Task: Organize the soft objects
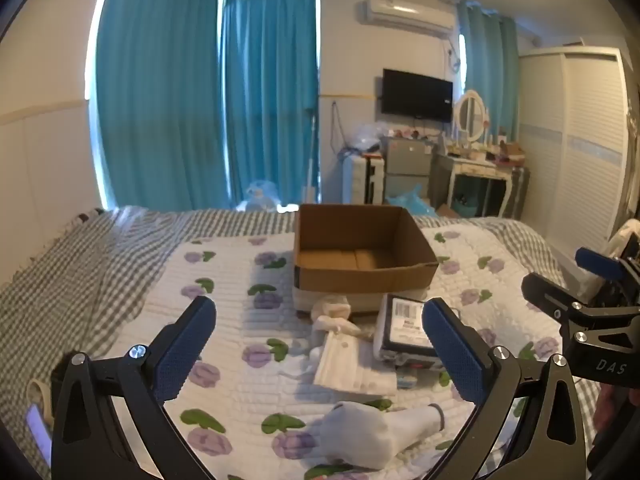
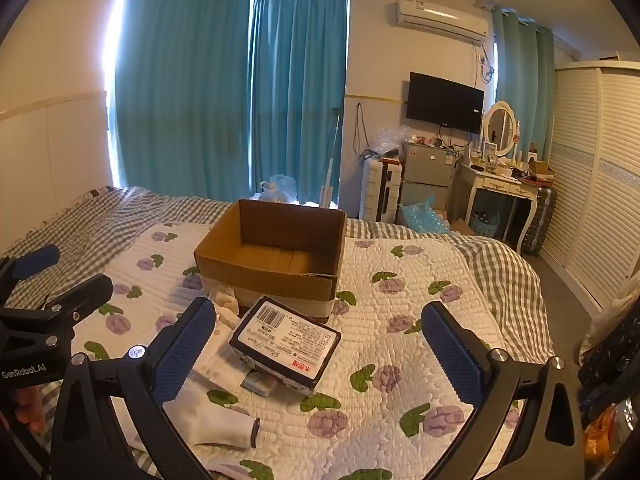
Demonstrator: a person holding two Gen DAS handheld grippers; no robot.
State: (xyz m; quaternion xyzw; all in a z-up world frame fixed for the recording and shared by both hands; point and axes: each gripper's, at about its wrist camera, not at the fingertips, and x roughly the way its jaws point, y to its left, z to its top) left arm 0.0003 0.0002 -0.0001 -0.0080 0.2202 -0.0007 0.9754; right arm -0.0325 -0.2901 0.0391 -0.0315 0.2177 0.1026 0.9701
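Over a quilt (image 1: pixel 240 280) with purple flowers: left gripper (image 1: pixel 320 354) spread wide, nothing between its blue pads (image 1: pixel 184 354). Right gripper (image 2: pixel 316 354) likewise wide open and empty, held above the same quilt.

Straight ahead in both views, an open cardboard box (image 1: pixel 362 276), nothing visible inside it. Just in front of the box, touching or nearly so, a tissue pack (image 1: pixel 406 330) with a barcode label, tilted up on one edge. Beside the pack, on its left, a cream cloth bundle (image 1: pixel 334 312) and a folded white cloth (image 1: pixel 352 364). Nearest the left gripper, a white sock (image 1: pixel 376 432) with a grey cuff, lying flat.

From the left wrist only: sock in full, centred low between the fingers; right gripper seen side-on at the frame's right edge; a tape roll (image 1: pixel 40 396) at the lower left.

From the right wrist only: pack label readable, a small blue packet (image 2: pixel 260 384) tucked under the pack's near edge, sock partly hidden behind the left finger, folded cloth mostly covered by it too; left gripper at the frame's left edge with a bare hand (image 2: pixel 28 408) on its handle.

Teal curtains (image 2: pixel 224 92) behind the bed.
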